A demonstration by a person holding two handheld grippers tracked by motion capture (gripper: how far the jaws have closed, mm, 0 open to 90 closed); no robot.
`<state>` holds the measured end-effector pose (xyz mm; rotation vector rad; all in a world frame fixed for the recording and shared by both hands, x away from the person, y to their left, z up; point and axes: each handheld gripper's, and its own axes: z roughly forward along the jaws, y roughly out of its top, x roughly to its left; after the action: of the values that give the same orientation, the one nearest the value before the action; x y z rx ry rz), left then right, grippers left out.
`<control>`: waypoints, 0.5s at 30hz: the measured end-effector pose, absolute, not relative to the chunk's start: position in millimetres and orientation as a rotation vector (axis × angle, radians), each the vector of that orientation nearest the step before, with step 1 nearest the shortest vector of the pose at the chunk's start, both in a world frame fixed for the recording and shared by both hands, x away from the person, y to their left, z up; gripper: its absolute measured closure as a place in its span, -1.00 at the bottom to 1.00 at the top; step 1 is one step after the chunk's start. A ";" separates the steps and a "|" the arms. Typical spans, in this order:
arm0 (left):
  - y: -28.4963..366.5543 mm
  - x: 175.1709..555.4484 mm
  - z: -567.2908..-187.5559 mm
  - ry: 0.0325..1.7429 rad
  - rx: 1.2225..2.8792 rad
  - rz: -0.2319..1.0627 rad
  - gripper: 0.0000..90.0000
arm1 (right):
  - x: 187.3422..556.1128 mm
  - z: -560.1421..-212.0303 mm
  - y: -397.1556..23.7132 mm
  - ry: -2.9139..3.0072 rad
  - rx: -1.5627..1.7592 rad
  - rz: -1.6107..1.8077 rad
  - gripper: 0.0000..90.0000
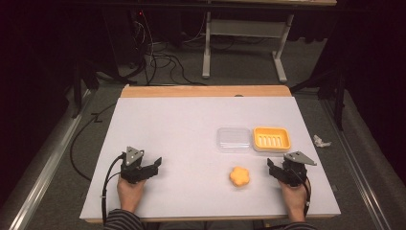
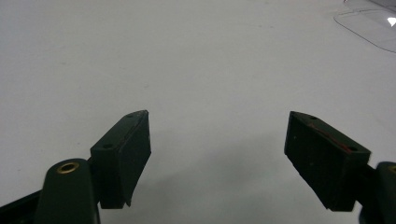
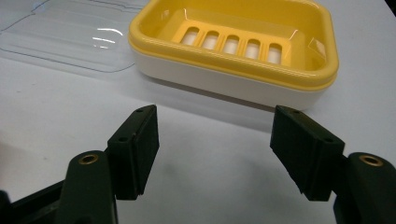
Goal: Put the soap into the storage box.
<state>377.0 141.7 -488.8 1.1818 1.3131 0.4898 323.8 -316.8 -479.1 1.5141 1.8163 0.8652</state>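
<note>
The table [image 1: 191, 124] was evenly lit from above, while the room around it lay in deep dark. Shadows on the table were soft and short. The high view was grainy and slightly soft. In the right gripper view, glare streaked the clear lid [image 3: 79, 39], and the near jaws looked blurred. The left gripper view was bright, washed pale, with faint shadow under the jaws.

Soap dish [image 3: 233, 70] yellow over white; flower-shaped soap [image 1: 240, 176] orange; lid [image 1: 233, 139] clear; table [image 1: 191, 124] pale grey; sleeves [image 1: 122, 221] striped
</note>
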 end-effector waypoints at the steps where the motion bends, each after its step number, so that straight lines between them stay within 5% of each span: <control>1: 141.7 377.1 -488.8 1.314 1.182 0.489 -0.48 | 323.7 -479.1 -316.7 1.817 1.513 0.865 -0.27; 15: 142.3 375.7 -488.5 1.302 1.180 0.497 -0.50 | 326.4 -479.6 -317.9 1.833 1.539 0.857 -0.28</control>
<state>375.7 142.3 -488.5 1.1799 1.3023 0.4971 326.4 -317.9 -479.6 1.5395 1.8327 0.8568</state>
